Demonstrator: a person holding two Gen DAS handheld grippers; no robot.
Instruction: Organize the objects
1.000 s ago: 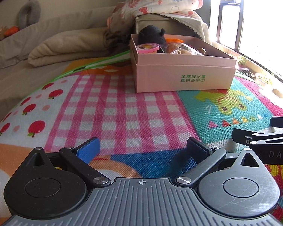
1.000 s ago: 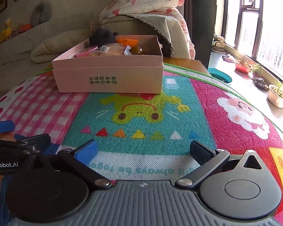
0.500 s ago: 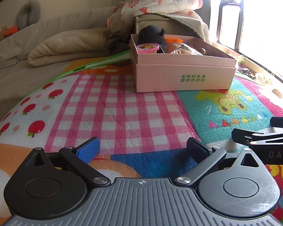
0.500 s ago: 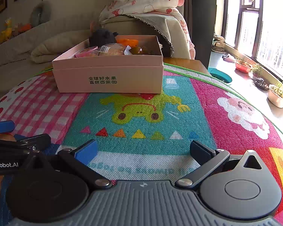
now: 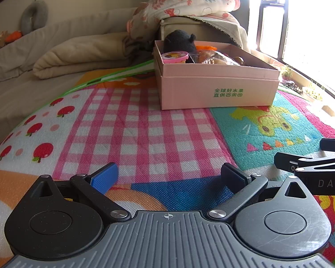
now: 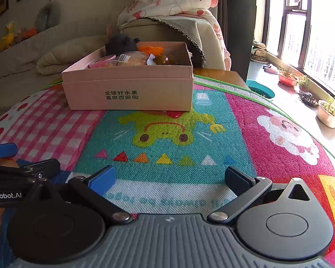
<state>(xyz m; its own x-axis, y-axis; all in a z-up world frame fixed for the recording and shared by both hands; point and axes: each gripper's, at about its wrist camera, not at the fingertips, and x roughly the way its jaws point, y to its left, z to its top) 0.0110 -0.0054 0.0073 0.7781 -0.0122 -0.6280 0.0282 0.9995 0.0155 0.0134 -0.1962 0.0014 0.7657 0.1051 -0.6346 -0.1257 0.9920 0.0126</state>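
A: What was the biggest thing in view?

B: The colourful play mat [image 5: 145,134], spread under everything. On it, toward 12 o'clock from both grippers, sat the pink cardboard box [image 5: 216,89] with green lettering on its front wall.

A: And inside the box?

B: At its far end a black plush toy [image 5: 178,42], with something orange [image 6: 150,50] beside it. A wrapped bun [image 6: 134,58] lay in the middle, a pink-lidded cup [image 5: 175,57] at the near left corner, and a small brown round item [image 6: 162,59] toward the right.

A: The claws?

B: The left gripper [image 5: 167,176] hung low over the mat, jaws spread wide with nothing between them. The right gripper [image 6: 169,178] was the same: wide and empty, at 3 o'clock from the left one, well short of the box.
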